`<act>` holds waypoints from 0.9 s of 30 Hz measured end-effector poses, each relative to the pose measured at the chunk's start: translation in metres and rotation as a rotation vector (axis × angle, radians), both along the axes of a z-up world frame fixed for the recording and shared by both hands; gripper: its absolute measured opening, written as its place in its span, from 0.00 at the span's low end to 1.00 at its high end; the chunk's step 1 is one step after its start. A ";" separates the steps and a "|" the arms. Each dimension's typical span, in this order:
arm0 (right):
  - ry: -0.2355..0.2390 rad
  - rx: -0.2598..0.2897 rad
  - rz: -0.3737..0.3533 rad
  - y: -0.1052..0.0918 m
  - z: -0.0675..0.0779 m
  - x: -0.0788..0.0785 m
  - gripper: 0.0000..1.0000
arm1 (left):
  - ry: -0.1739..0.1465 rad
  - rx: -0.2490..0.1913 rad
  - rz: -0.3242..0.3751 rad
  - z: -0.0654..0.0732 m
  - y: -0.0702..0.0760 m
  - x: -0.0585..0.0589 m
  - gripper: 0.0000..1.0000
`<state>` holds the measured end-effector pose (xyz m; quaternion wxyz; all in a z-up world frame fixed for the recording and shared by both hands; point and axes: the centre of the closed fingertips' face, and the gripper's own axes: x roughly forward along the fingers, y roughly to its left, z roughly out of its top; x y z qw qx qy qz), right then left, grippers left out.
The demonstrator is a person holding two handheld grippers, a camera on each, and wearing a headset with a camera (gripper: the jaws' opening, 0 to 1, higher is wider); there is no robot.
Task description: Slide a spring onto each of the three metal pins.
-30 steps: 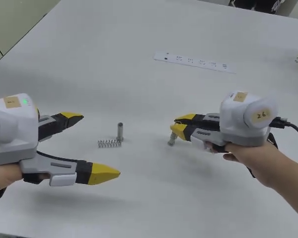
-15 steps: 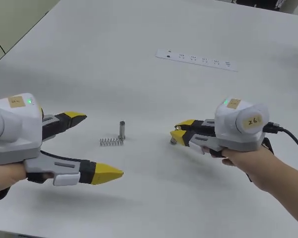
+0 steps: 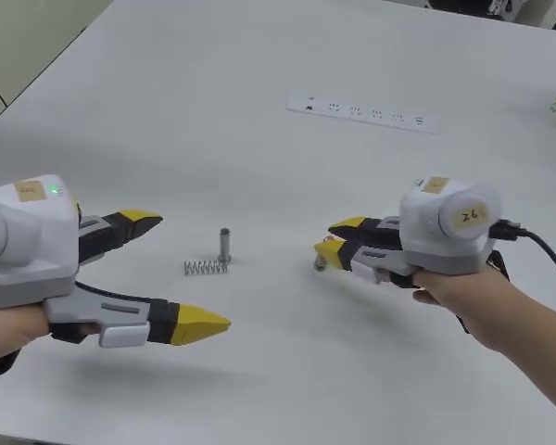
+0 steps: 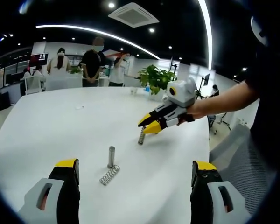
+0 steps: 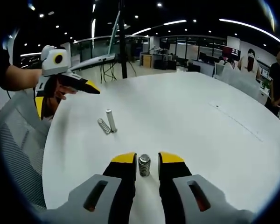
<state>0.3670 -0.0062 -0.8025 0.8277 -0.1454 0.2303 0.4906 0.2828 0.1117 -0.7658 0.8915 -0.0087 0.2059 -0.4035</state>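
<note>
1. Metal pin (image 3: 224, 245): short grey cylinder, bare, standing upright on the white desk (image 3: 259, 111).
2. Spring (image 3: 205, 268): small wire coil, loose, lying on its side just beside the bare pin's base.
3. Sprung pin (image 5: 143, 165): a second pin with a coil sleeved over it, standing between the tips of the right claw (image 3: 337, 237) with a narrow gap on either side, apart from items 1 and 2.

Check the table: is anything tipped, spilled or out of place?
Nothing is spilled or damaged. One spring lies flat on the table beside the bare upright pin. A second pin, wearing a spring, stands between the right gripper tips. Two pins are in sight; the task names three.
</note>
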 end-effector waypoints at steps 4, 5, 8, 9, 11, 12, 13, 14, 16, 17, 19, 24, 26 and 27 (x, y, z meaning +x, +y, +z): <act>-0.009 0.021 0.002 -0.001 0.008 -0.004 0.18 | -0.003 -0.001 -0.001 0.002 0.000 0.001 0.98; -0.011 0.023 0.003 -0.001 0.010 -0.005 0.18 | -0.004 0.000 -0.001 0.002 0.000 0.001 0.98; -0.021 0.039 0.002 -0.004 0.016 -0.007 0.18 | -0.007 -0.003 0.000 0.003 -0.001 0.003 0.98; -0.021 0.047 0.002 -0.005 0.018 -0.008 0.18 | -0.009 -0.004 0.001 0.004 -0.001 0.003 0.98; -0.025 0.053 0.003 -0.006 0.022 -0.009 0.18 | -0.009 -0.007 -0.002 0.005 -0.002 0.004 0.98; -0.026 0.056 0.004 -0.006 0.023 -0.009 0.18 | -0.010 -0.006 -0.004 0.005 -0.002 0.004 0.98; -0.033 0.059 0.000 -0.007 0.026 -0.009 0.18 | -0.011 -0.003 -0.006 0.005 -0.003 0.004 0.98; -0.036 0.060 -0.002 -0.007 0.027 -0.010 0.19 | -0.012 -0.003 -0.007 0.005 -0.003 0.004 0.98; -0.039 0.077 -0.004 -0.008 0.032 -0.011 0.19 | -0.012 -0.007 -0.007 0.006 -0.003 0.004 0.98; -0.042 0.082 -0.005 -0.008 0.035 -0.013 0.19 | -0.012 -0.008 -0.008 0.006 -0.003 0.004 0.98; -0.047 0.091 0.001 -0.010 0.039 -0.016 0.19 | -0.011 -0.008 -0.007 0.006 -0.003 0.004 0.98; -0.061 0.120 0.016 -0.014 0.048 -0.026 0.20 | -0.012 -0.016 -0.005 0.007 -0.003 0.005 0.98; -0.061 0.132 0.023 -0.017 0.050 -0.030 0.20 | -0.013 -0.018 -0.006 0.008 -0.004 0.006 0.98; -0.063 0.135 0.024 -0.019 0.051 -0.032 0.21 | -0.012 -0.018 -0.007 0.008 -0.004 0.006 0.98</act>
